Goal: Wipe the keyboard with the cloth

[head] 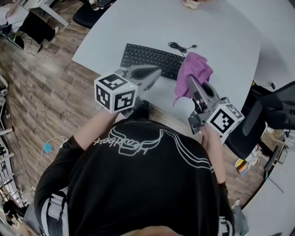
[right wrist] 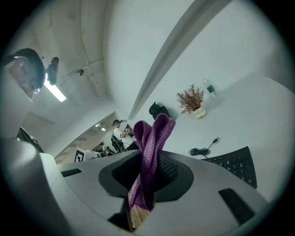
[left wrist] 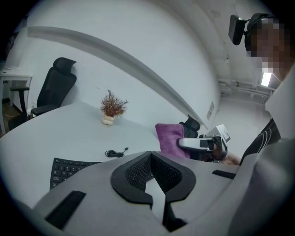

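Right claw [head: 192, 85] is clamped on the purple cloth [head: 197, 68], which is raised off the desk [head: 226, 37] by the right end of the black keyboard [head: 147, 57]. The keyboard's long axis runs crosswise, so the wipe probably goes leftward. Left claw [head: 156, 73] is closed and empty, near the keyboard's front edge.

In the head view, the cloth [head: 193, 73] covers the right end of the keyboard [head: 150, 59], and the top edge cuts off a plant [head: 190, 3]. In the left gripper view, the left gripper [left wrist: 150, 156] hides the keyboard's near side. Distant figures [right wrist: 120, 133] in the right gripper view are too small to make out.
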Demonstrator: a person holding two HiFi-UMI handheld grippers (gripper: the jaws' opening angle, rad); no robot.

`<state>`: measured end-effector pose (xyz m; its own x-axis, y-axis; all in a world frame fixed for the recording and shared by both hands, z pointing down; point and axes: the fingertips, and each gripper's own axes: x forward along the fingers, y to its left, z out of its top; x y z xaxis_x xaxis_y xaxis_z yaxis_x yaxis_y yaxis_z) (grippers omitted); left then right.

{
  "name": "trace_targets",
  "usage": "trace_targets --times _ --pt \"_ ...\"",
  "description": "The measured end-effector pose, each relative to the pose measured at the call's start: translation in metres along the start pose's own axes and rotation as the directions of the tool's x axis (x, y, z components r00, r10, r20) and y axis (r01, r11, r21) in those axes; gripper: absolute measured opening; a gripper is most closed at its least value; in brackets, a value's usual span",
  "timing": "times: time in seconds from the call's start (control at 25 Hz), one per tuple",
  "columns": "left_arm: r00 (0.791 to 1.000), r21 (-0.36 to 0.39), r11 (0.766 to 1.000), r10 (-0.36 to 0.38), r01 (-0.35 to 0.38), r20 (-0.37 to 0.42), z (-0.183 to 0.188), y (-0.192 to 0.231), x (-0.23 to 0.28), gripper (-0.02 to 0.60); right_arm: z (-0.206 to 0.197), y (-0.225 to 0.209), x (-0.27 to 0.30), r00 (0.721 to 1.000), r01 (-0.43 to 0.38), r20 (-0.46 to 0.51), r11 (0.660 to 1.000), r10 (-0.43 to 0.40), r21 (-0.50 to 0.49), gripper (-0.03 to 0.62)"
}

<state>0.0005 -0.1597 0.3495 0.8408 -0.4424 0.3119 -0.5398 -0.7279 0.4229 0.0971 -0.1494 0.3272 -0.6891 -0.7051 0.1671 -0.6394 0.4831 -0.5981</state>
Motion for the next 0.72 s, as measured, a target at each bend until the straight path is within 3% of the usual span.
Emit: trace_targets --times 0.24,0.72 --pt "0.999 -0.039 0.999 0.018 -0.02 -0.051 0.002 0.052 0.019 0.006 0.0 -0.027 0.041 0.999 0.018 -0.041 0.999 -0.016 0.051 0.06" --pt "0.994 -0.107 0.993 0.036 -0.047 -0.105 -0.009 0.106 0.041 0.006 -0.016 -0.057 0.102 0.995 0.038 -0.092 0.993 -0.028 0.11 0.06"
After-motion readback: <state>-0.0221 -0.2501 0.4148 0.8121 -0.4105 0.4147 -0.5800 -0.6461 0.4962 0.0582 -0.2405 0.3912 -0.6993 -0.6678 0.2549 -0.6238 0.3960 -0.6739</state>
